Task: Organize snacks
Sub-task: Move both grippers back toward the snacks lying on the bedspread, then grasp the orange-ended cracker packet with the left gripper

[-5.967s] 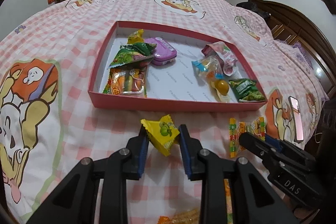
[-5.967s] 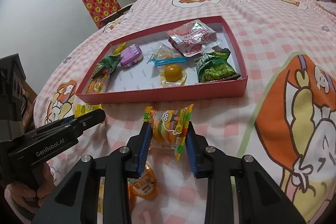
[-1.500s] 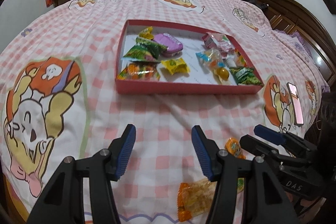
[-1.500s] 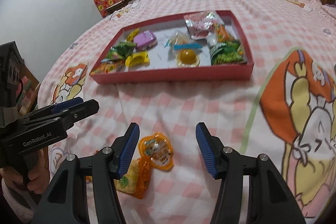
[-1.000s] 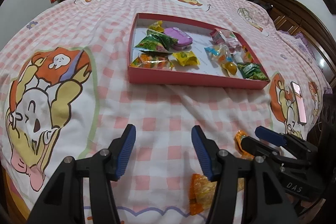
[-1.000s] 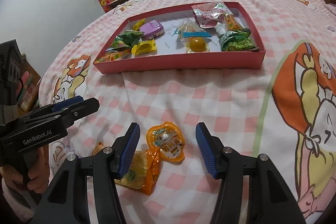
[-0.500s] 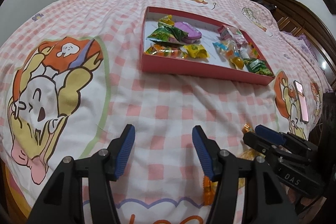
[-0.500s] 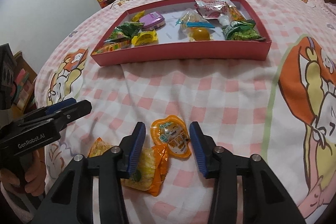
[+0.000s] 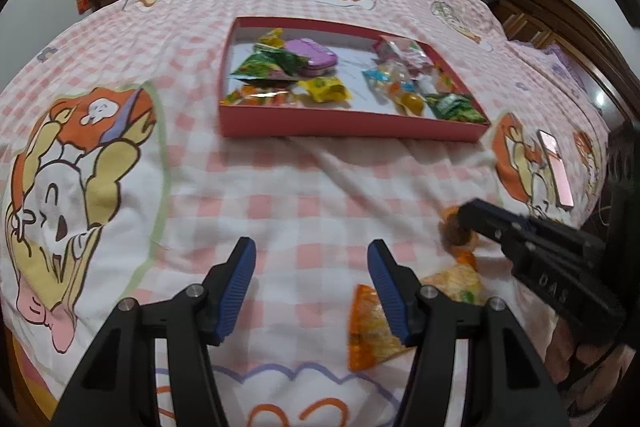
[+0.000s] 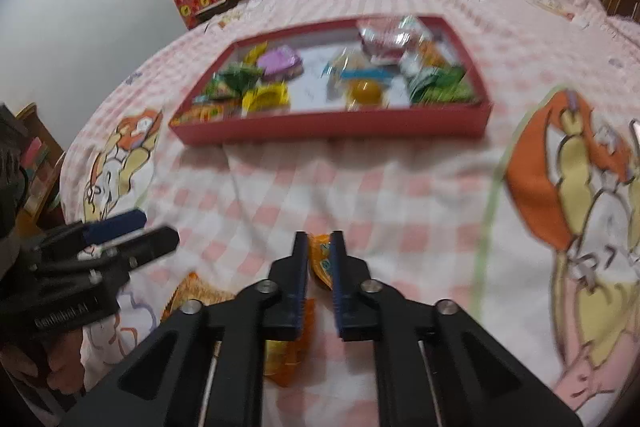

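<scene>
Pickup is the step in hand: right tongs point(image 10: 320, 247) look nearly closed on the orange jelly cup point(image 10: 320, 259) on the bed, left tongs point(image 9: 312, 267) gape empty, so next lift it to the red tray point(image 10: 332, 125).

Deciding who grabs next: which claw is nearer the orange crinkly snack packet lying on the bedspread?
Left. The left claw hangs open with its right finger over the orange crinkly snack packet; the right claw is shut on the orange jelly cup beyond it.
</scene>
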Demonstrator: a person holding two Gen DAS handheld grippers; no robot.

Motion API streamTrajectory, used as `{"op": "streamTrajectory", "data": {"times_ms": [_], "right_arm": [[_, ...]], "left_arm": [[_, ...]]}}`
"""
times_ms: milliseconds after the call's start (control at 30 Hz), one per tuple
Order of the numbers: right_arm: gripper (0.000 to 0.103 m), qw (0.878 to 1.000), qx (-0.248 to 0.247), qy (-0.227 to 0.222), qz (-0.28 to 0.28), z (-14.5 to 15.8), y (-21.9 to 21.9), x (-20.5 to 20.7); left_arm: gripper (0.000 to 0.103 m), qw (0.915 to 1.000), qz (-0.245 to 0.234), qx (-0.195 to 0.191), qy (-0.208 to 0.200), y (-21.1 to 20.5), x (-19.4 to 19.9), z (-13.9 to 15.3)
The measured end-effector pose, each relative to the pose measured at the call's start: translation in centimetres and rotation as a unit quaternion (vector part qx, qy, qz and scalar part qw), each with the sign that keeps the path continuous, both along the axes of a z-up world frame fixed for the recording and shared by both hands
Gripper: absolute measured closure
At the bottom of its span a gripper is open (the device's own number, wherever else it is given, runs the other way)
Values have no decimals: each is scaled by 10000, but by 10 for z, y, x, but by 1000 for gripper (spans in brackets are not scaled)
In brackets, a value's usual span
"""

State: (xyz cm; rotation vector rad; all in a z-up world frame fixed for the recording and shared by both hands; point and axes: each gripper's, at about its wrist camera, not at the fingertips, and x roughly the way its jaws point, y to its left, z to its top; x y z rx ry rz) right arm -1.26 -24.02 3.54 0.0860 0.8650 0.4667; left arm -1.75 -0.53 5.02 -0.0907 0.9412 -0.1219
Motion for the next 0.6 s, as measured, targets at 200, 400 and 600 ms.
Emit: {"op": "streamTrajectory", "data": {"times_ms": [200, 400, 600], "right_arm": [[92, 9996, 150, 196, 165, -6, -5, 1], [71, 9985, 55, 449, 316, -18, 5, -3], [67, 9980, 13, 578, 272, -27, 6, 2]], "left_arm": [[41, 9994, -347, -5, -31, -17, -6, 4], [40, 9993, -376, 68, 31, -21, -6, -1], [40, 9993, -328, 24, 181, -18, -4, -11]]}}
